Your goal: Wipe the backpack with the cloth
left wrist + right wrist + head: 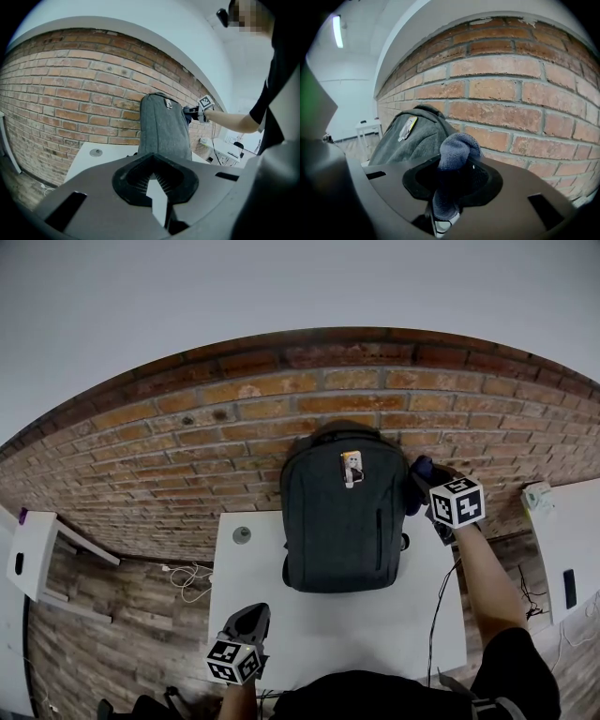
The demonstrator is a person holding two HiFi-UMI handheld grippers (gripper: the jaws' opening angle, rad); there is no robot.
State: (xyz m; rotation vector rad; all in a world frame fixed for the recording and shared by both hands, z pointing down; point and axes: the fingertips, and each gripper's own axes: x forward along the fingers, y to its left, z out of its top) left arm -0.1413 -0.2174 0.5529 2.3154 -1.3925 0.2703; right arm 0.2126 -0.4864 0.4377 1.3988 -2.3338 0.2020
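Observation:
A dark grey backpack (342,512) stands upright on the white table (281,624), its back against the brick wall; a small yellow-and-white tag (352,467) hangs near its top. My right gripper (427,479) is at the backpack's upper right side, shut on a blue cloth (457,147) that bulges out between the jaws. In the right gripper view the backpack (410,140) lies just left of the cloth; whether they touch I cannot tell. My left gripper (246,624) hovers low over the table's front left, well clear of the backpack (164,133), jaws together and holding nothing.
A round grey grommet (242,534) sits in the table left of the backpack. The brick wall (187,456) is directly behind. A white side table (28,554) stands at far left, a white desk (572,540) at right. Cables (187,577) lie on the wooden floor.

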